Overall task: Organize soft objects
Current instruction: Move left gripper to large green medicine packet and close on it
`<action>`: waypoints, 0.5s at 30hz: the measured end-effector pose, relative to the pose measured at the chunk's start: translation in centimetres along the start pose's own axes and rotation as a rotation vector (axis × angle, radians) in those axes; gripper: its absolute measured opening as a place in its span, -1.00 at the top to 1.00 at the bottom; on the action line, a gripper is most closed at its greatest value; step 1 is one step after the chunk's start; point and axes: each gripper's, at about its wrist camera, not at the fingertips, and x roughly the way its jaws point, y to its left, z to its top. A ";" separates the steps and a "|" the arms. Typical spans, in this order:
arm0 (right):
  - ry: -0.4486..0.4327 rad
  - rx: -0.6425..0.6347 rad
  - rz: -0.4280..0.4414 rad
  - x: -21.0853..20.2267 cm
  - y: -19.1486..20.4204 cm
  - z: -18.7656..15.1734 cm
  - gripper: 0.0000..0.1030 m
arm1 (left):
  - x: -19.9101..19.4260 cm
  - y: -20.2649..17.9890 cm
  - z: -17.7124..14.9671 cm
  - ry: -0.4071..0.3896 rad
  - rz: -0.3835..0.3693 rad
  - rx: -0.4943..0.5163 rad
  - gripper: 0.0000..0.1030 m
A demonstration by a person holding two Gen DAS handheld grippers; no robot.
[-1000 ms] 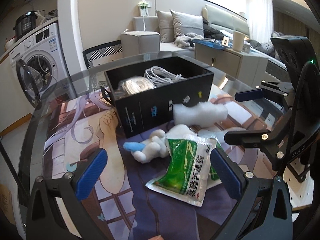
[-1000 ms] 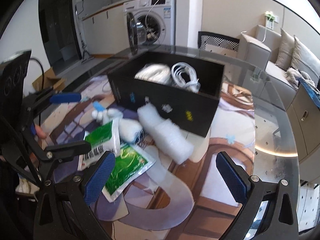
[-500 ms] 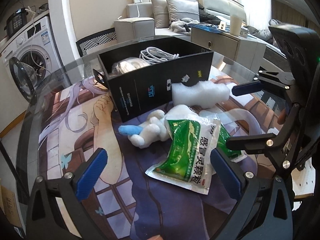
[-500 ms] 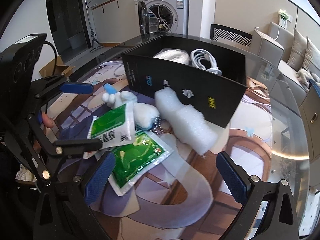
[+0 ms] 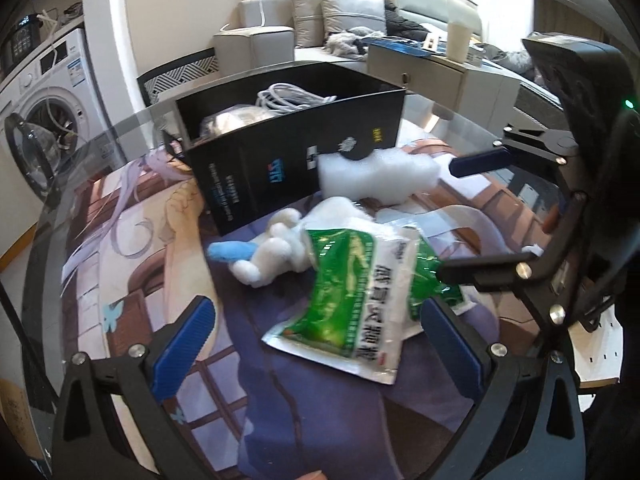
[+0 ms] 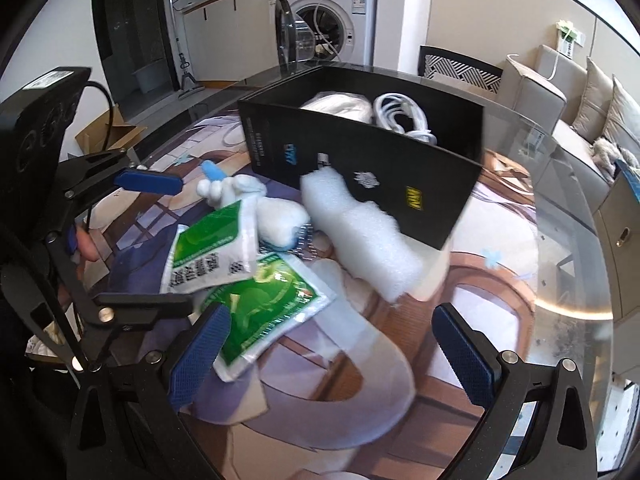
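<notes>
A pile of soft things lies on the printed mat in front of a black box [image 5: 296, 160] [image 6: 360, 172]. It holds a white plush toy [image 5: 272, 252] [image 6: 256, 208] with a blue ear, a white foam piece [image 5: 376, 176] [image 6: 360, 240] leaning on the box, and two green-and-white packets [image 5: 352, 308] [image 6: 268, 304]. Inside the box are a coiled white cable [image 5: 288, 100] [image 6: 400, 116] and a white bundle. My left gripper [image 5: 318, 340] [image 6: 146, 242] is open, just short of the top packet. My right gripper [image 6: 332, 354] [image 5: 480, 216] is open over the lower packet's edge, holding nothing.
The round glass table [image 6: 580, 280] ends close beyond the box. A patterned chair [image 5: 180, 76] stands behind it. A washing machine [image 6: 332, 12] with its door open is on the far side, and a sofa with cushions [image 5: 340, 16] and a low cabinet [image 5: 440, 72] fill the room.
Both grippers have come closer and lower toward the pile, so the packets and plush look larger. Their jaws stay open and nothing on the table has moved.
</notes>
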 end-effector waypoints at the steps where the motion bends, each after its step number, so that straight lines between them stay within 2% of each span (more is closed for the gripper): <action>1: -0.002 0.010 -0.005 -0.1 -0.3 -0.1 -0.99 | 0.1 -0.3 0.0 -0.001 0.001 0.009 -1.00; 4: -0.002 0.020 -0.009 -0.3 -0.7 -0.1 -0.99 | 0.6 -0.6 -0.1 0.011 0.018 0.014 -1.00; 6: -0.002 0.016 -0.004 -0.3 -0.7 -0.1 -0.99 | 0.8 -0.5 -0.1 0.021 0.001 -0.001 -0.97; 8: -0.003 0.014 0.003 -0.2 -0.5 -0.1 -0.99 | 1.1 0.0 -0.1 0.029 -0.037 -0.033 -0.82; 9: -0.002 0.013 0.006 -0.1 -0.4 -0.2 -0.99 | 1.1 0.2 -0.1 0.035 -0.061 -0.047 -0.63; 11: 0.001 0.009 0.014 0.0 -0.2 -0.2 -0.99 | 0.9 0.3 -0.1 0.026 -0.086 -0.052 -0.43; 13: 0.003 0.007 0.016 0.2 0.0 -0.2 -0.99 | 0.5 0.4 -0.1 0.013 -0.117 -0.047 0.01; 15: 0.003 0.006 0.018 0.2 0.1 -0.2 -0.99 | 0.2 0.3 -0.1 0.007 -0.138 -0.046 0.21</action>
